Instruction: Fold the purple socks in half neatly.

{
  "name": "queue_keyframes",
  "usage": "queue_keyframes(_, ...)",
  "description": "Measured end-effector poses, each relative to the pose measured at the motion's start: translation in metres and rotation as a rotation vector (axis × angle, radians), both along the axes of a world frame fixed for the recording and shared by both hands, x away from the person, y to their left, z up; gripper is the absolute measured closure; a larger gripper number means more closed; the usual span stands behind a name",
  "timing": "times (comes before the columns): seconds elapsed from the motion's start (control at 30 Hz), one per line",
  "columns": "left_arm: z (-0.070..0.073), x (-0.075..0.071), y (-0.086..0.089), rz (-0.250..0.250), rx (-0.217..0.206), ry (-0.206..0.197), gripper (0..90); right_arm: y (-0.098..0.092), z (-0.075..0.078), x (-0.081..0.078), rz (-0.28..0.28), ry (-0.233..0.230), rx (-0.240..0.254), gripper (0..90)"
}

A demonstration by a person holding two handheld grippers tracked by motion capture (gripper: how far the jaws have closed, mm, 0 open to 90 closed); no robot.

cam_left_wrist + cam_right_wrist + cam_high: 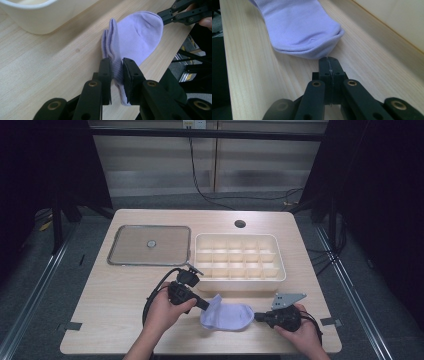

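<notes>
Here the left gripper (116, 65) pinches the cuff end of a lilac sock (136, 37), its jaws narrowed onto the ribbed fabric so the knit bunches between the pads. The right gripper (329, 61) has its jaws pressed flat together with nothing between them, its tips just beside the sock's toe; in the left gripper view they look to touch the toe's edge, but I cannot tell for sure.

The sock lies flat near the desk's (115, 295) front edge, a little right of centre, just in front of the cream divided organiser box (240, 279). A flat tray-like lid (150, 245) lies beside the box toward the left edge.

The step seems to be folding or gathering the sock for one of the box's cells. To do it well, the left grip should hold all cuff layers, and the right jaws would need to open before they could take the toe.

The cuff's underside is hidden behind the left jaws, so whether every layer is caught is unclear. The box's cells are too small to check for contents.
</notes>
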State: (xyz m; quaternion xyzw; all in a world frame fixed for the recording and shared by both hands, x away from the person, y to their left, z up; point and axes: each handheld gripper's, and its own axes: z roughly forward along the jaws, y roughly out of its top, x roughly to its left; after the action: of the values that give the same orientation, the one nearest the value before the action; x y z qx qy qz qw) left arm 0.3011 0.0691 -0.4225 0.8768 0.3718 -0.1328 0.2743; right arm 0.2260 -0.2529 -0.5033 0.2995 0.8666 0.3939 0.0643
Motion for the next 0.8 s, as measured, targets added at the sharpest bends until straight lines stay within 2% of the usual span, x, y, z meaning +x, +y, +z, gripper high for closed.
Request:
queue_keyframes(0.23,0.001,0.0,-0.001,0.012,-0.009,0.003,77.5,0.009,0.0,0.001,0.018,0.002,0.006,90.0)
queue_keyframes(0.43,0.002,-0.001,-0.004,0.012,0.007,-0.004,81.0,0.016,-0.001,0.003,0.03,0.01,0.014,90.0)
queue_keyframes(0.57,0.004,-0.001,-0.005,0.022,-0.016,0.007,82.0,0.02,-0.001,0.003,0.034,0.006,0.015,90.0)
queue_keyframes(0.8,0.004,-0.004,-0.011,0.007,-0.028,0.001,82.2,0.02,-0.001,0.001,0.035,-0.002,0.015,90.0)
